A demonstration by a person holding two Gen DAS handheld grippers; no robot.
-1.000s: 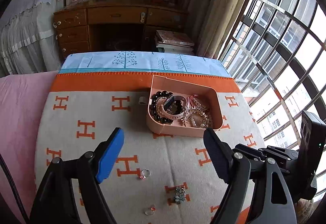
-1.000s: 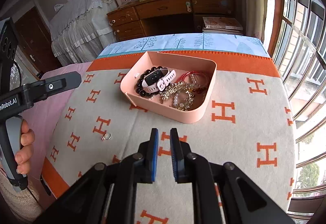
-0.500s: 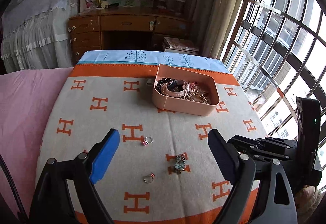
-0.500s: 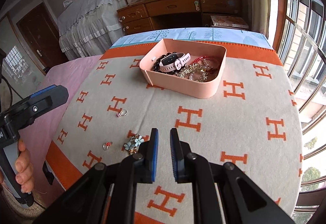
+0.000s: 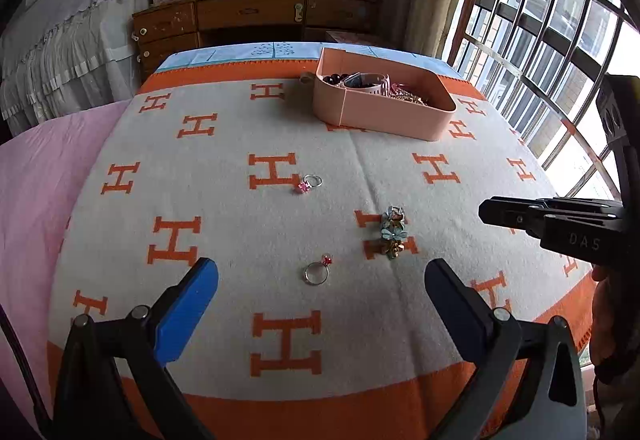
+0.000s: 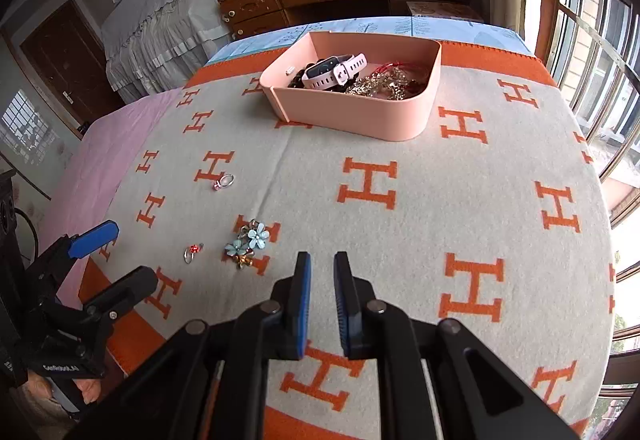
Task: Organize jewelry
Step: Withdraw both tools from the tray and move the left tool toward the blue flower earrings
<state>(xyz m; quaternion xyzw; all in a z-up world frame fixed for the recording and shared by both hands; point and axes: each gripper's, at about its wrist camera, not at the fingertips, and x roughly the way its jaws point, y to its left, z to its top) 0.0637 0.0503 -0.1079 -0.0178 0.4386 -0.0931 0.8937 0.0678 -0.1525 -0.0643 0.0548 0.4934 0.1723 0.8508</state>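
On the near half of the blanket (image 5: 360, 159) — cream, patterned with orange H letters and edged by an orange band at the front — three loose pieces lie apart: a ring with a pink stone (image 5: 310, 183) farthest in, a ring with a red stone (image 5: 317, 272) nearest the left gripper (image 5: 320, 304), and a blue flower brooch (image 5: 393, 232) to their right. The pink tray (image 6: 416, 111) sits toward the far edge, holding a pink-strapped watch (image 6: 334, 69), dark beads and gold chains. Between tray and loose pieces the cloth is bare; to the left the blanket gives way to pink bedding. The left gripper's jaws stand wide, holding nothing. The right gripper (image 6: 322, 292) hovers with jaws narrow, a slim gap between the pads, nothing in it. Its body, seen from the left wrist, reads "DAS" — other lettering is too small to read.
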